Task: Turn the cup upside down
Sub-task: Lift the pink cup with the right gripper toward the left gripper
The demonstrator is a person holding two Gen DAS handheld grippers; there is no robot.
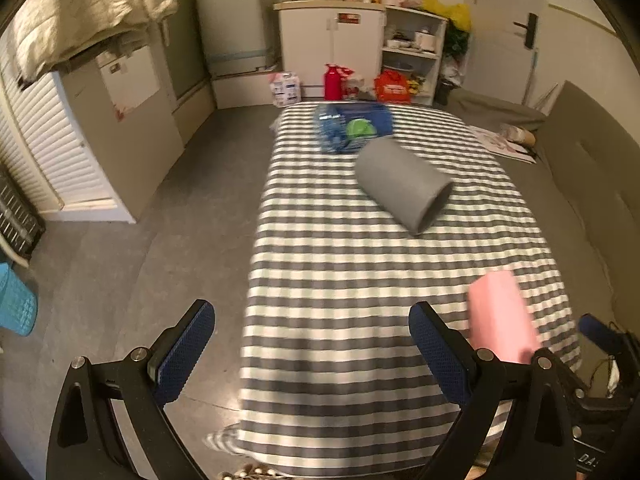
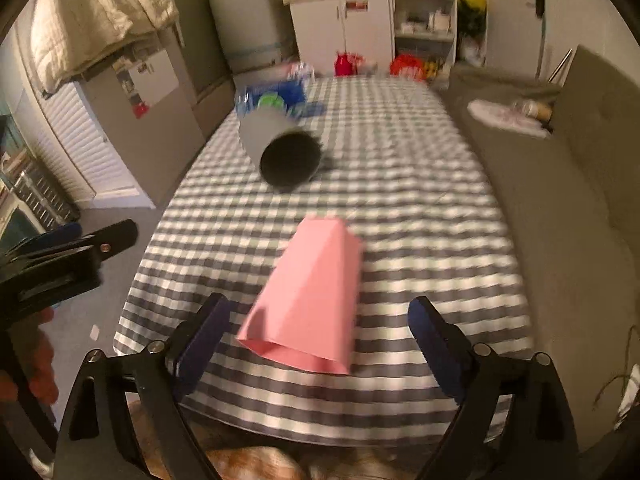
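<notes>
Black tongs (image 2: 318,344) with blue textured pads (image 2: 434,344), silver screws.

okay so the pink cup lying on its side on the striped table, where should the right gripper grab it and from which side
Grip the pink faceted cup across its mid-body, on two opposite flat facets. It lies on its side on the grey-and-white striped tablecloth, open mouth toward the right gripper, whose jaws are open around it. Probably come straight forward from the mouth end, then close.

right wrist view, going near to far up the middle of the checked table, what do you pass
Open right gripper → pink faceted cup lying on its side → grey cylindrical cup on its side, dark mouth toward the camera → blue plastic package with a green patch
</notes>
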